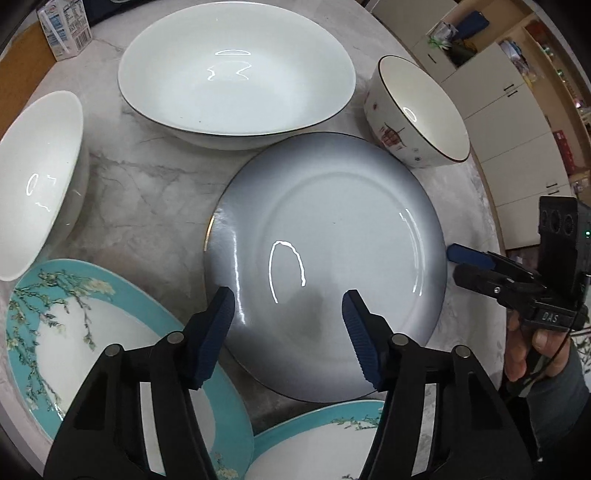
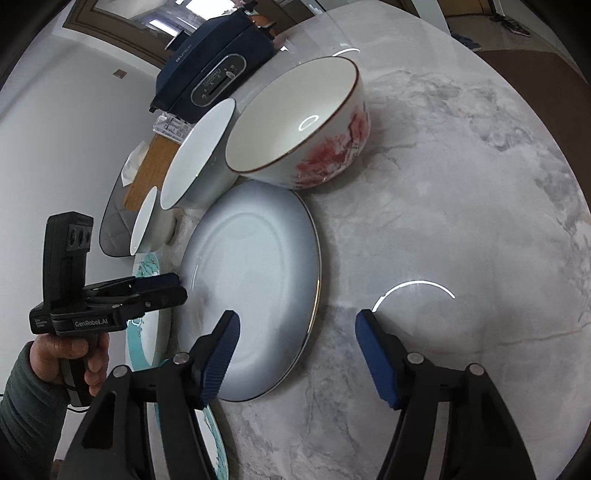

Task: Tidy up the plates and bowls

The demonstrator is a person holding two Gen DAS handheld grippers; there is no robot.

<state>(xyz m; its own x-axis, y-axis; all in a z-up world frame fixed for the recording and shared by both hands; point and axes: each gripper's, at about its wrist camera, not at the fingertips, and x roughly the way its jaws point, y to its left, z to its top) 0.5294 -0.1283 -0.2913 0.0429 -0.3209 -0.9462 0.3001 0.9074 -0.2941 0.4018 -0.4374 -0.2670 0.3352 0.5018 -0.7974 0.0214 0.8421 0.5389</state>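
A grey plate [image 1: 332,236] with a thin gold rim lies flat on the marble table [image 2: 443,184]. My left gripper [image 1: 288,299] hovers over its near part, open, with nothing between the pads. In the right wrist view the same grey plate [image 2: 251,258] lies with its right rim between the fingers of my right gripper [image 2: 298,321]. This gripper is open and its pads stay clear of the plate. Around the plate stand a large white bowl [image 1: 236,74], a red-patterned bowl [image 1: 417,110], a white bowl [image 1: 37,177] and two turquoise blossom plates [image 1: 92,325] [image 1: 325,435].
A milk carton [image 1: 64,26] stands at the far left edge. A dark blue appliance [image 2: 214,66] and a wooden board [image 2: 151,166] sit behind the bowls. A hand [image 1: 517,350] holds the right gripper [image 1: 461,266] beside the plate. Bare marble stretches to the right.
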